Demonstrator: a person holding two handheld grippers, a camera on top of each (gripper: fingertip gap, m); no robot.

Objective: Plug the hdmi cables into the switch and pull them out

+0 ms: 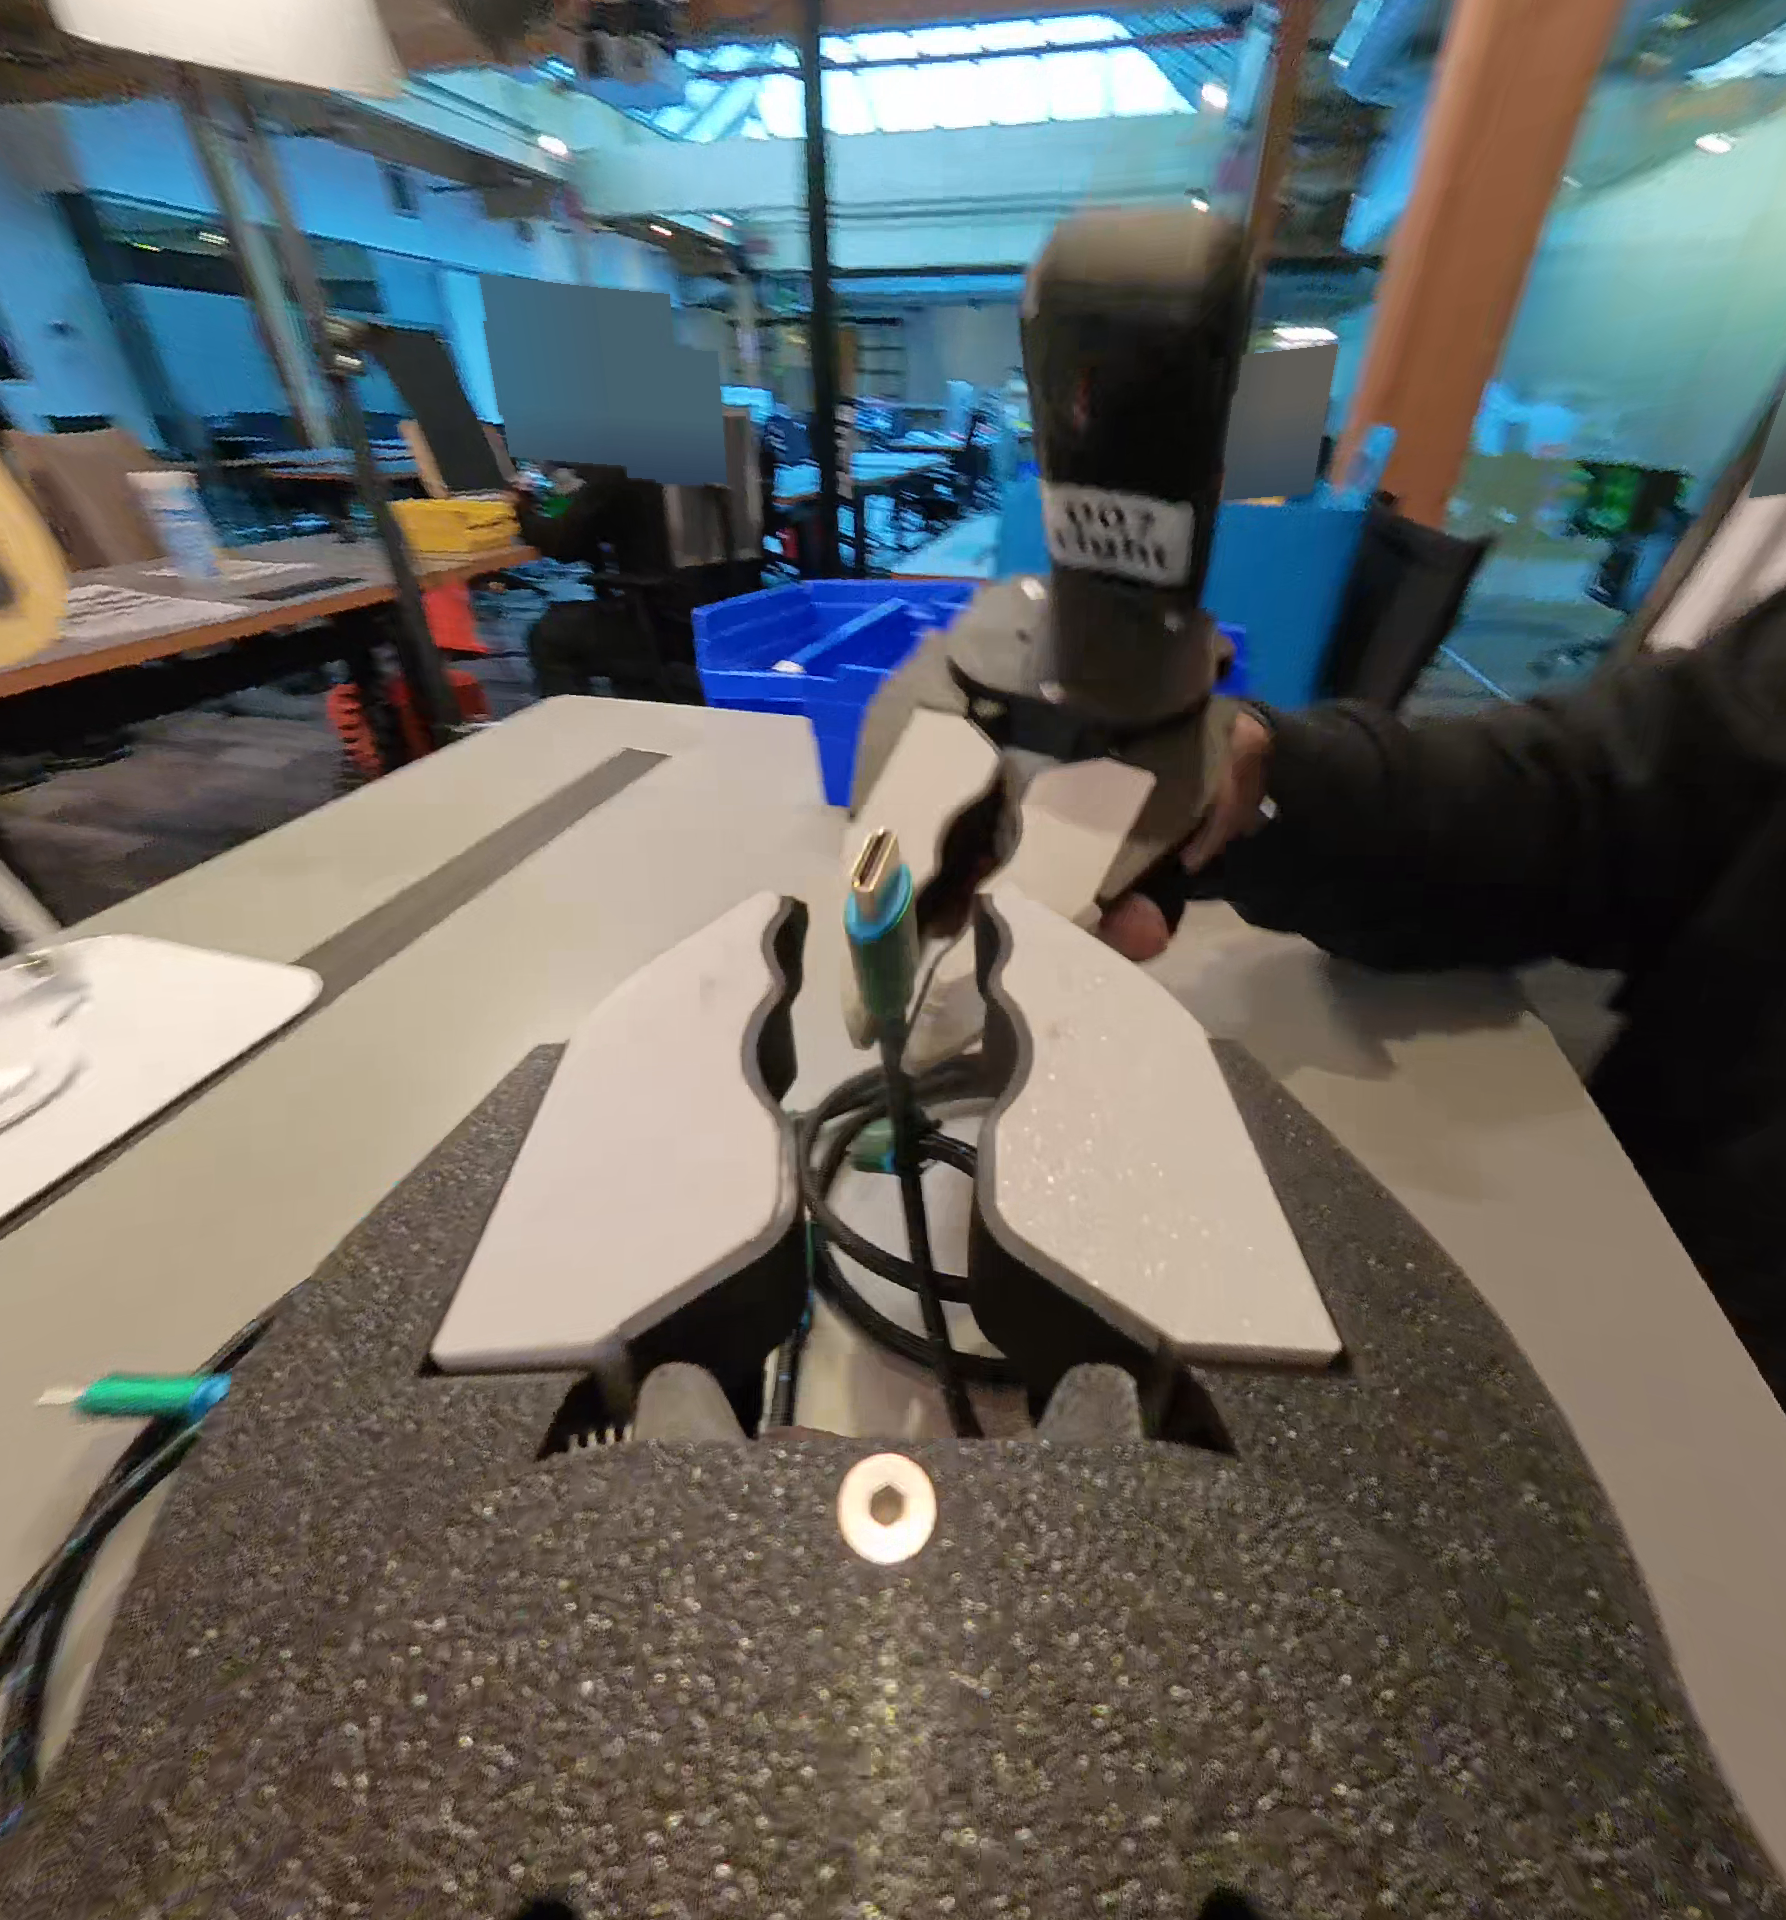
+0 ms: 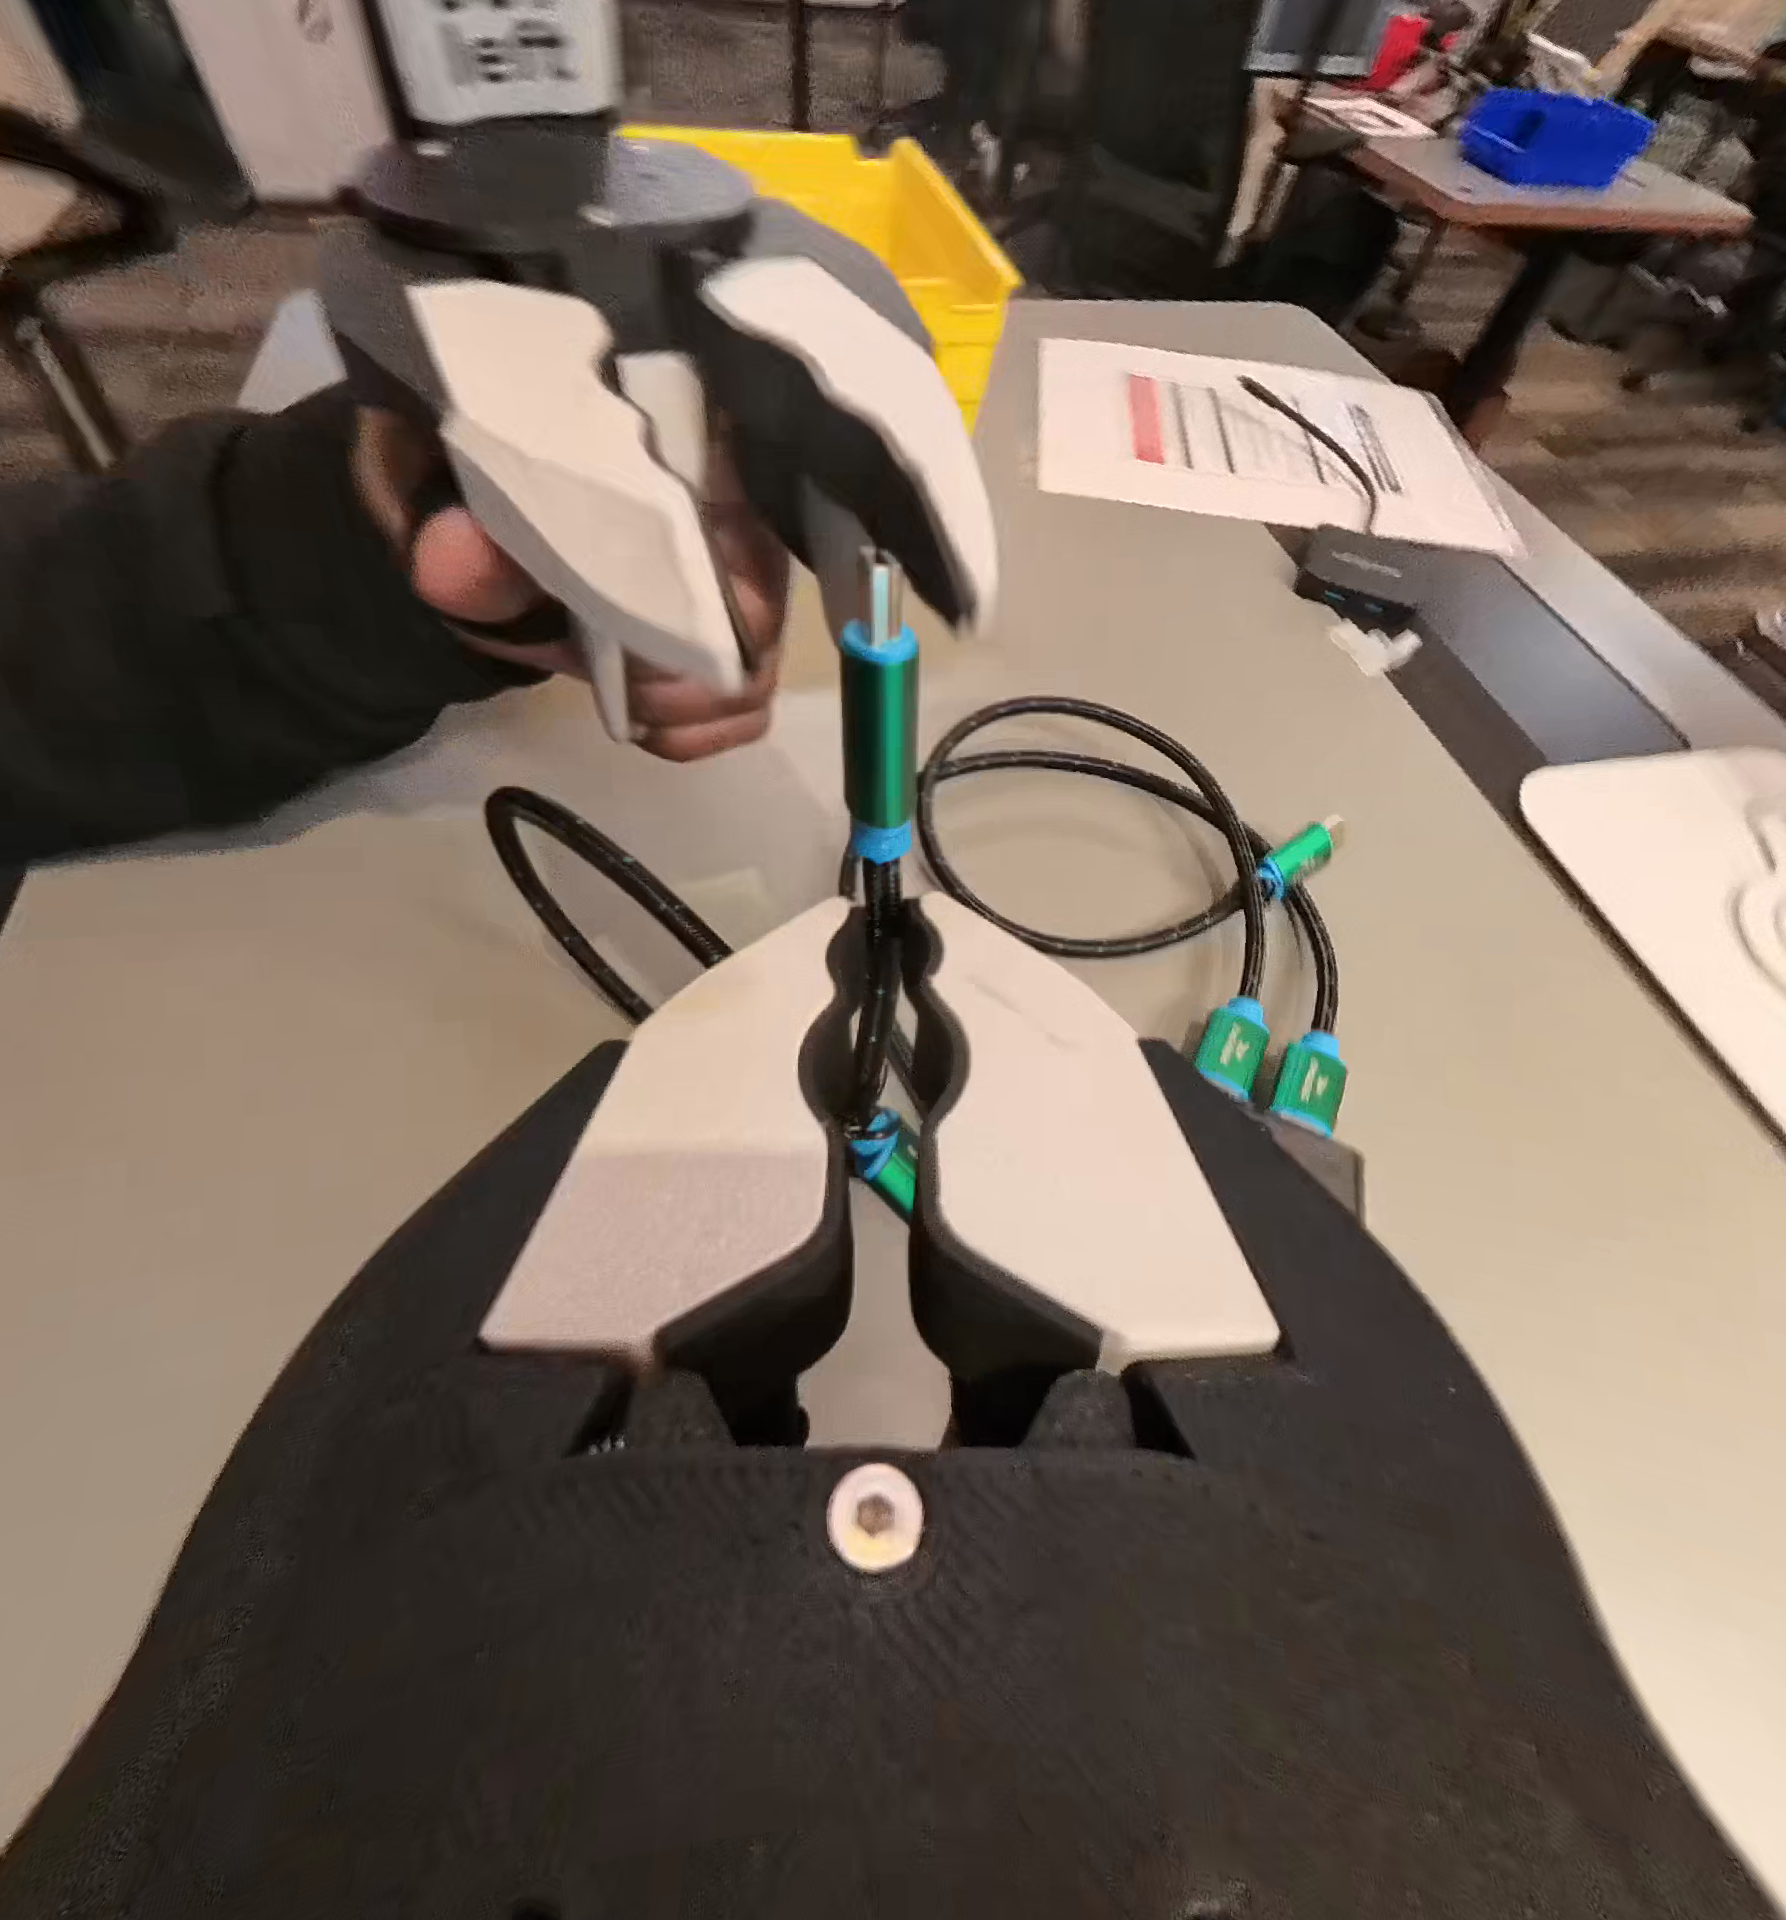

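Cables mostly lie loose on the tabletop (image 2: 245, 1039); two plugs (image 2: 1268, 1065) sit in the switch (image 2: 1320, 1158). Right tool (image 2: 881, 914) is clamped on a cable (image 2: 873, 997), its green plug (image 2: 873, 727) raised toward the left tool (image 2: 847, 582), whose fingers stand apart. Plugging remains unfinished.

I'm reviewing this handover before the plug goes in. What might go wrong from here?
1. The right gripper pinches only the black cable below the green plug, so the plug could swing or slip.
2. The left gripper is open around the plug and blurred; closing off-centre could knock the bare metal tip.
3. Loose cable loops on the table might snag when lifted.
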